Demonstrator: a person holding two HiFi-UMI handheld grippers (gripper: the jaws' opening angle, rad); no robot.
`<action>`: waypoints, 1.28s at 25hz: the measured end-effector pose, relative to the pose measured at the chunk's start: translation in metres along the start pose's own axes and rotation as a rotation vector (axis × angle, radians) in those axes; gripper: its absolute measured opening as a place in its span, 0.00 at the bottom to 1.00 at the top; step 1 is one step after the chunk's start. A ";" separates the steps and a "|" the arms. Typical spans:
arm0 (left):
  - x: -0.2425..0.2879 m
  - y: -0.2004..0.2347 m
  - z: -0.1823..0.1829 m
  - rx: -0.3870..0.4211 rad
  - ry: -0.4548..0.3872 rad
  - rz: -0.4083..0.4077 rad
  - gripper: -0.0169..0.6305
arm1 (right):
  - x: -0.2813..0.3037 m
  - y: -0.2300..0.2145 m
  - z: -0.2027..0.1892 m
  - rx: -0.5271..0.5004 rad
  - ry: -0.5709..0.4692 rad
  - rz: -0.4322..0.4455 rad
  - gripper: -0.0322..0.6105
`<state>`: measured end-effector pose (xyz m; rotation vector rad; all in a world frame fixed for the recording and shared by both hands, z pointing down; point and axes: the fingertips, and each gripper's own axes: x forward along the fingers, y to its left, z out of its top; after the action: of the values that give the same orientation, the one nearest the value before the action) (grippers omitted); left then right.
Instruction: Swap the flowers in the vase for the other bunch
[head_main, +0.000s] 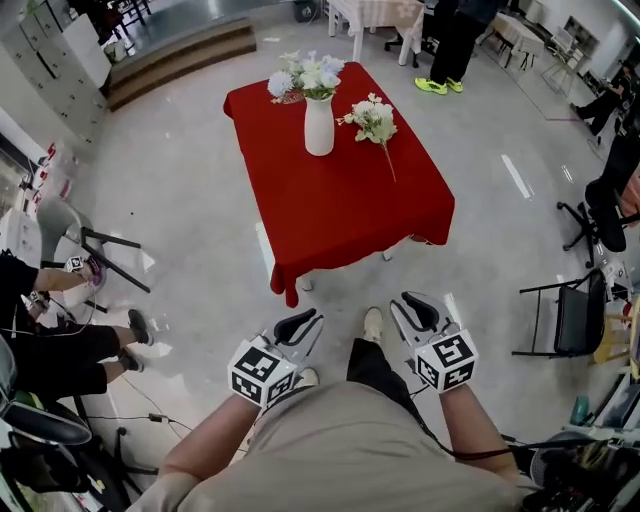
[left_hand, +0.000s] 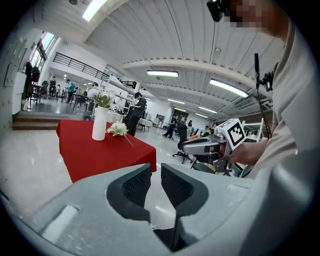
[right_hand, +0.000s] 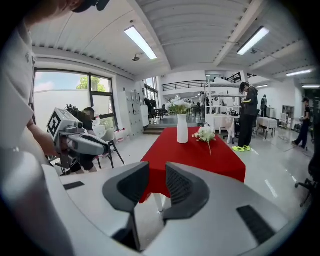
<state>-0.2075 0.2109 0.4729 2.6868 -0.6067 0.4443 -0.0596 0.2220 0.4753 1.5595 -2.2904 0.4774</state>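
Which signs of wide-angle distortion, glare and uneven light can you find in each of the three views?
Head view: the glossy floor curves around the red table and reflects pale light. Left gripper view: dark corners frame a round image, and the ceiling lights blow out. Right gripper view: the window is overexposed, and the near fingers loom large and slightly soft.

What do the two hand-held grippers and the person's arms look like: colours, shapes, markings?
Both the left gripper and the right gripper have light grey shells, black ribbed pads and a white cube with black square markers. The forearms are bare below a beige shirt; a dark cable runs by the right arm.
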 end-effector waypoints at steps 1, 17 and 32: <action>0.013 0.006 0.007 -0.004 -0.003 0.022 0.10 | 0.008 -0.014 0.004 -0.013 -0.001 0.017 0.22; 0.182 0.101 0.157 -0.037 -0.106 0.392 0.24 | 0.071 -0.205 0.053 -0.029 -0.010 0.200 0.22; 0.218 0.248 0.232 -0.010 -0.204 0.589 0.46 | 0.139 -0.209 0.088 0.000 0.017 0.148 0.22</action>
<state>-0.0830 -0.1688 0.4130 2.5228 -1.4645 0.3059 0.0804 -0.0045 0.4781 1.3861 -2.4031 0.5252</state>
